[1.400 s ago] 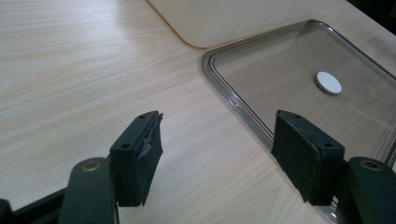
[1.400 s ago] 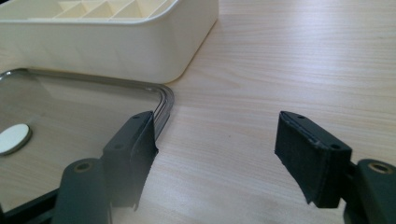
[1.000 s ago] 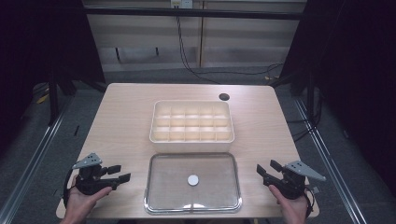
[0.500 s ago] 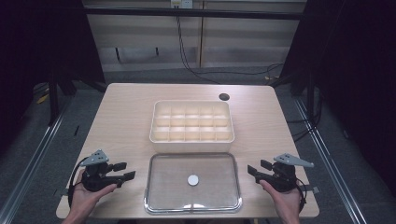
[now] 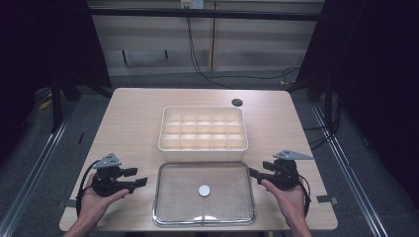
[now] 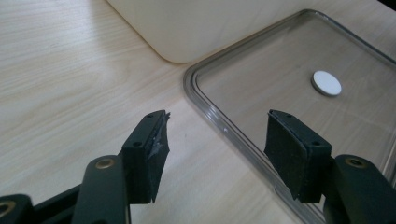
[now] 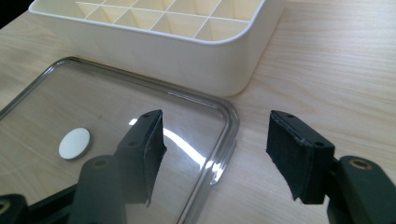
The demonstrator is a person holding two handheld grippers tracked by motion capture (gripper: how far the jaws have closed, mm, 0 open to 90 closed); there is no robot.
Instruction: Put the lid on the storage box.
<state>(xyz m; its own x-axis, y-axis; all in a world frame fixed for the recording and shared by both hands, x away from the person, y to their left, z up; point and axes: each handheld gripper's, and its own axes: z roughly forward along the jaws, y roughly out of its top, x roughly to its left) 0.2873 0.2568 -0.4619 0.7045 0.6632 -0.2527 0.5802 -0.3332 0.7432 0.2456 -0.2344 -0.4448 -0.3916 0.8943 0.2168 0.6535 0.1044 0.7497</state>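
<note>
A clear flat lid [image 5: 204, 195] with a white round disc [image 5: 204, 190] at its middle lies at the table's front centre. Behind it stands a cream divided box [image 5: 203, 128] with several empty compartments. My left gripper [image 5: 133, 177] is open just left of the lid; its jaws straddle the lid's rim [image 6: 219, 126], and the disc [image 6: 326, 83] lies farther in. My right gripper [image 5: 260, 169] is open at the lid's right edge, its jaws either side of the lid's corner [image 7: 224, 135], with the disc [image 7: 74, 143] to the left and the box [image 7: 187, 46] beyond.
A dark round hole [image 5: 237, 102] sits in the wooden table [image 5: 128, 123] behind the box at the right. A shelf unit and cables stand beyond the table's far edge. Bare tabletop lies to both sides of the box.
Both grippers have moved inward toward the lid's left and right edges. The lid, disc and box have stayed put.
</note>
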